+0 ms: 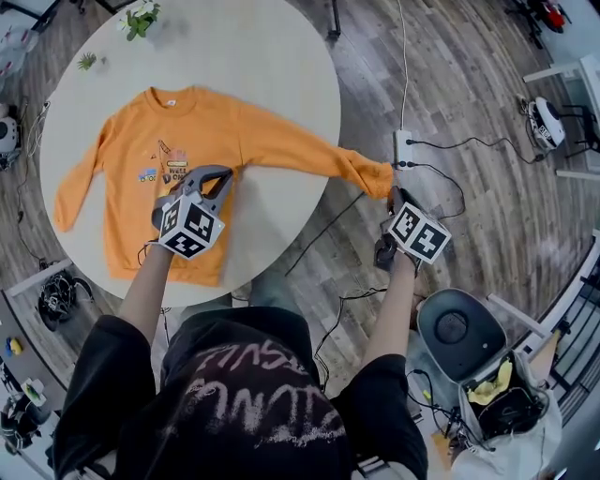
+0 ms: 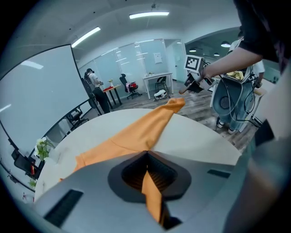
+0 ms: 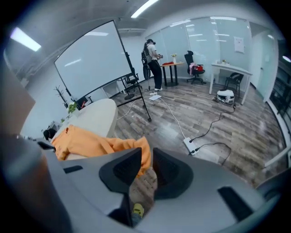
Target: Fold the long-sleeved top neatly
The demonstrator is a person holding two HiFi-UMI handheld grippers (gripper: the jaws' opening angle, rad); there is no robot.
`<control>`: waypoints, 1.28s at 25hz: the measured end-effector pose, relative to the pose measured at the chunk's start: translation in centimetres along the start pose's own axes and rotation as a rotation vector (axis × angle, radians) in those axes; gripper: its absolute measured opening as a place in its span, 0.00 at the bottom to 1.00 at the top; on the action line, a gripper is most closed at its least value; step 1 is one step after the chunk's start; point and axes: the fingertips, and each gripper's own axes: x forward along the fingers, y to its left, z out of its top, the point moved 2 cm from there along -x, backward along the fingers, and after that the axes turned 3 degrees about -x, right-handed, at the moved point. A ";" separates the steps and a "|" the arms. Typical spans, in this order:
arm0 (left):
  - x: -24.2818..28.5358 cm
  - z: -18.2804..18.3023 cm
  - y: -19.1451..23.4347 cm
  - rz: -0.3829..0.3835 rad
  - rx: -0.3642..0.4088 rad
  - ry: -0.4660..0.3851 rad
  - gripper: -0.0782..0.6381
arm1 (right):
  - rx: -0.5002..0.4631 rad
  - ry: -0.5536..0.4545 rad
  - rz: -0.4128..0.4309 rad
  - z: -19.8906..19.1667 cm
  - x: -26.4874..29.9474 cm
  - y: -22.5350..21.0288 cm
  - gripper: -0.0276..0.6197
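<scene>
An orange long-sleeved top (image 1: 187,141) lies front up on the round white table (image 1: 281,56). Its right-hand sleeve stretches past the table edge, over the floor. My left gripper (image 1: 217,178) sits at the top's side below that sleeve and is shut on a fold of orange fabric (image 2: 152,195), which runs down between its jaws. My right gripper (image 1: 392,192) is off the table at the sleeve's cuff (image 1: 373,176). In the right gripper view its jaws stand slightly apart. The cuff (image 3: 122,145) lies at their tips, with floor showing through the gap.
A white power strip (image 1: 403,148) and black cables lie on the wooden floor beside the right gripper. A grey chair (image 1: 459,328) stands to my right. A small plant (image 1: 141,19) sits at the table's far edge. A person (image 3: 152,63) stands far across the room.
</scene>
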 end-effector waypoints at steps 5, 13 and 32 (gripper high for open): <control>-0.8 -0.6 0.1 -0.006 0.000 0.006 0.12 | -0.288 -0.077 0.006 -1.6 -1.7 0.9 0.24; 0.2 -0.6 -0.1 -0.008 0.044 0.046 0.12 | -0.573 0.010 0.186 -9.6 4.8 4.6 0.41; 2.6 -2.3 0.8 0.051 0.104 0.124 0.12 | -0.583 -0.161 0.244 -7.4 16.5 5.6 0.13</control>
